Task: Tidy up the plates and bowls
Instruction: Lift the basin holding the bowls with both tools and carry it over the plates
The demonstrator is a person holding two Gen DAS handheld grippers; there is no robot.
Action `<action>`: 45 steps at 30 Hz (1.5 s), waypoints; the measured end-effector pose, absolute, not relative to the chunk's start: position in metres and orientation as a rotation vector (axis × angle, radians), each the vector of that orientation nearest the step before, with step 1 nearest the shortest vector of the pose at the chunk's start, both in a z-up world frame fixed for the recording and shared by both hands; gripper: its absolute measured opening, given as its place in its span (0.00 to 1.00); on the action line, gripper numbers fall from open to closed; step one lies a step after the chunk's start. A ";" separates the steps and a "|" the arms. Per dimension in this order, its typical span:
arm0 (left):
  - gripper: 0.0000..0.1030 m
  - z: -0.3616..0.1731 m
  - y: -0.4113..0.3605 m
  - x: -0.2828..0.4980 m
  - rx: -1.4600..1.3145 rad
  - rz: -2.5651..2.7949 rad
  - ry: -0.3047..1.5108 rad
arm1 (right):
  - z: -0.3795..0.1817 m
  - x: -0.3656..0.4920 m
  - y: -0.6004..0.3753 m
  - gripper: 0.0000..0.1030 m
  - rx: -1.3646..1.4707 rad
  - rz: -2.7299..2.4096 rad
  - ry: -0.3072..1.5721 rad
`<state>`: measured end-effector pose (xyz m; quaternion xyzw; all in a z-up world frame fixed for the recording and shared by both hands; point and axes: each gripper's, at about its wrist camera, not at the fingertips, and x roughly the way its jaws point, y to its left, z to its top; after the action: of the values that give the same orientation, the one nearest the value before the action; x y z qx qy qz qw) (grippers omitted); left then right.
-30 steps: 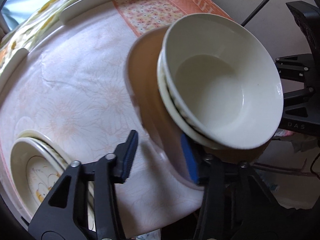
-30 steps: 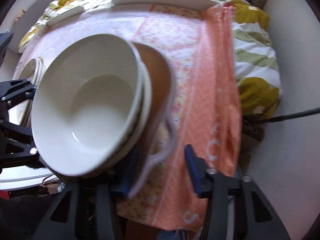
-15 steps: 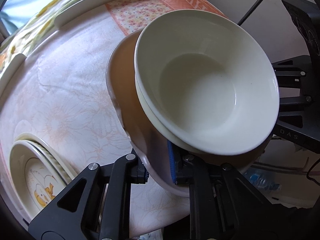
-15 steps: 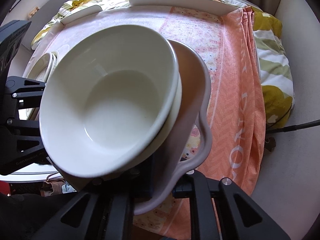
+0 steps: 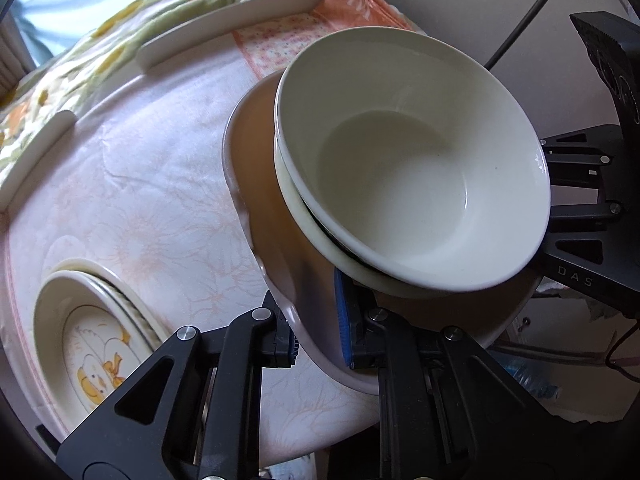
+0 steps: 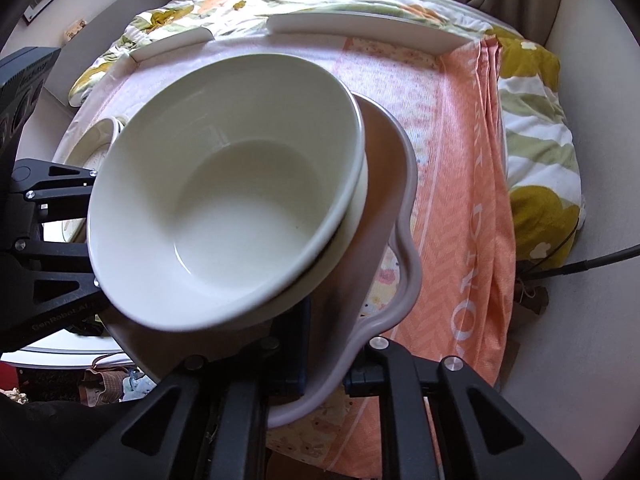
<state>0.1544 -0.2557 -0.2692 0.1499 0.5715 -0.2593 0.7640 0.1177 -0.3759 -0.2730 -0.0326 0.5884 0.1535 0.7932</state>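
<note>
Between the two tools, a brown dish [image 5: 280, 216] carrying stacked white bowls [image 5: 412, 160] was clamped at opposite rims by left tool [image 5: 316, 336] and right tool [image 6: 326, 364], sharing its load.

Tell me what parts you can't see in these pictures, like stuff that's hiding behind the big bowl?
- Left wrist view: the white bowl covers most of the inside of the brown dish that the left gripper clamps.
- Left wrist view: the left gripper and the frame edge cut off part of the duck plate.
- Right wrist view: the bowl hides most of the plate stack.
- Both views: how many bowls are nested is unclear; only rims show.
- Right wrist view: the right gripper pad is partly hidden behind the dish rim.
</note>
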 end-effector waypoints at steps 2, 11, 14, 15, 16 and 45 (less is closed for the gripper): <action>0.13 -0.258 -0.250 0.153 0.321 -0.554 1.222 | -0.263 0.118 -0.374 0.11 -0.083 0.336 1.249; 0.13 -0.205 -0.199 0.151 0.299 -0.524 1.131 | -0.209 0.125 -0.335 0.11 -0.154 0.344 1.166; 0.13 -0.192 -0.173 0.152 0.296 -0.511 1.112 | -0.195 0.129 -0.310 0.11 -0.168 0.351 1.145; 0.13 -0.189 -0.165 0.153 0.298 -0.508 1.112 | -0.192 0.131 -0.302 0.11 -0.170 0.354 1.143; 0.13 -0.187 -0.155 0.155 0.298 -0.505 1.113 | -0.189 0.132 -0.292 0.11 -0.168 0.357 1.141; 0.12 -0.263 -0.007 0.148 0.290 -0.492 1.226 | -0.264 0.132 -0.125 0.12 -0.088 0.350 1.260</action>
<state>0.1478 -0.0065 -0.2628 0.1340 0.5674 -0.2279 0.7798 0.1318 -0.1252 -0.2637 -0.0409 0.5857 0.1629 0.7929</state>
